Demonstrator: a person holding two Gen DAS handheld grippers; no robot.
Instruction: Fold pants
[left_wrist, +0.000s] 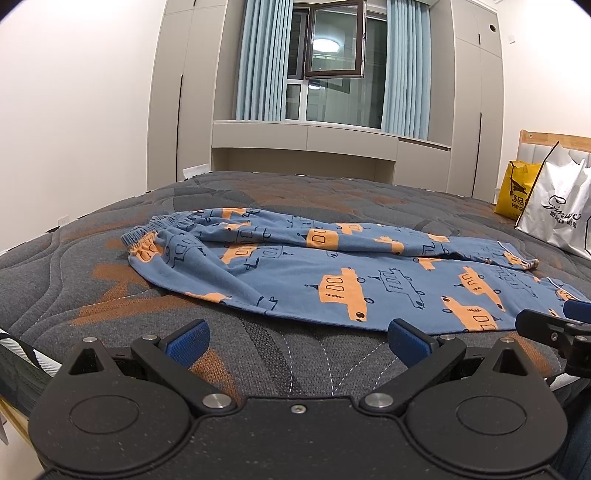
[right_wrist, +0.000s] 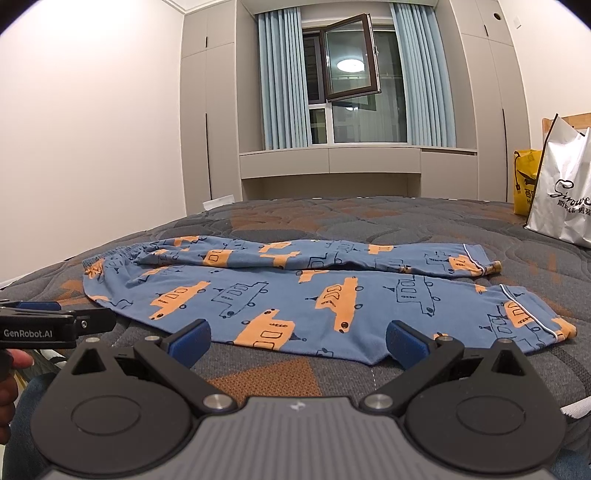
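A: Where are the pants (right_wrist: 288, 295)?
B: Flat on the mattress (right_wrist: 369, 218), waistband left, cuffs right.
A: And the claws?
B: The left gripper (left_wrist: 297, 341) and right gripper (right_wrist: 297, 341) are both spread, empty, at the near edge.
A: How will the pants handle?
B: Probably soft, light, limp; pinch waistband and cuffs.

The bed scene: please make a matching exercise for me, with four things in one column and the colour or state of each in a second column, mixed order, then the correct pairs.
Things:
1. blue cotton pants with orange car print
2. glossy shopping bag with black lettering
3. plastic bag behind the glossy bag
4. left gripper

Colour or state:
A. yellow
B. open, holding nothing
C. lying spread flat on the quilted grey and orange mattress
D. white, standing upright

Pairs: 1-C, 2-D, 3-A, 4-B
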